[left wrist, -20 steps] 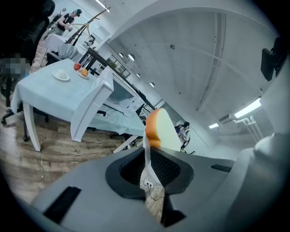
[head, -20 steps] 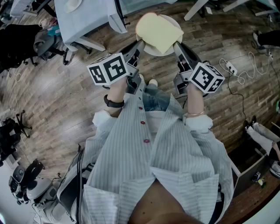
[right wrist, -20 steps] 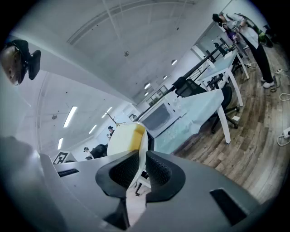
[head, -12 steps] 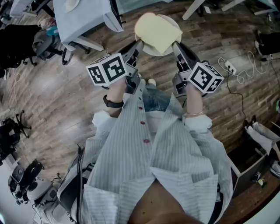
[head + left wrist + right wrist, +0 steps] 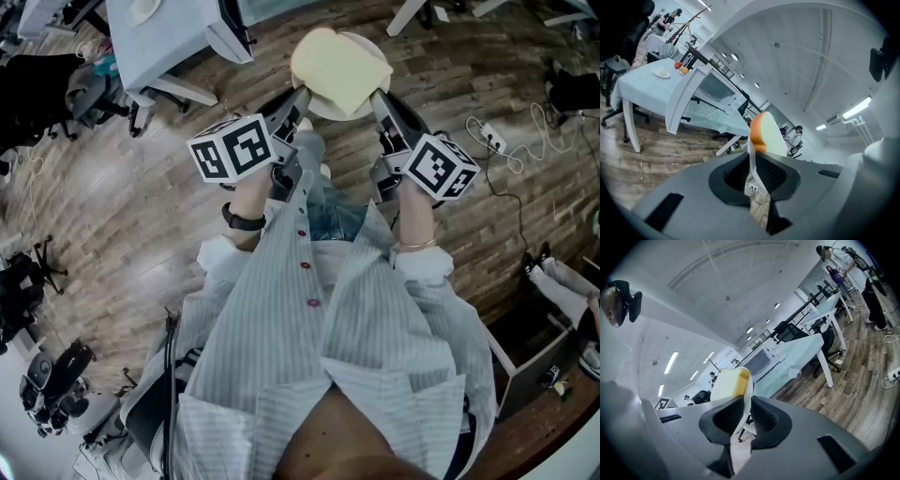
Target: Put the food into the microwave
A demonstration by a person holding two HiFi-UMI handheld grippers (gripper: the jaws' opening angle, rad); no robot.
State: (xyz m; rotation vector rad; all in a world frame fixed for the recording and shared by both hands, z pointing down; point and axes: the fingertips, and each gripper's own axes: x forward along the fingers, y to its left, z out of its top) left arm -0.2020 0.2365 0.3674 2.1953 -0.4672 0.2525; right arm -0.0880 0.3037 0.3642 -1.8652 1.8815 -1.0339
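Note:
A white plate (image 5: 324, 106) carries a pale yellow slice of bread (image 5: 339, 67); it is held in the air over the wooden floor at the top middle of the head view. My left gripper (image 5: 298, 95) is shut on the plate's left rim and my right gripper (image 5: 379, 96) is shut on its right rim. In the left gripper view the plate's edge (image 5: 751, 157) stands pinched between the pads, with the bread (image 5: 765, 133) above. The right gripper view shows the same pinch on the plate (image 5: 746, 401). The microwave (image 5: 715, 89) stands ahead on a table with its door (image 5: 686, 101) swung open.
A table with a light blue cloth (image 5: 173, 37) holds the microwave, a small plate (image 5: 661, 71) and some fruit (image 5: 680, 68). Office chairs (image 5: 94, 89) stand at the left. A power strip with cables (image 5: 494, 142) lies on the floor at the right. People stand far off.
The table has slid a little to the left in the head view and a foot has come forward under the plate. Both grippers keep their hold on the plate.

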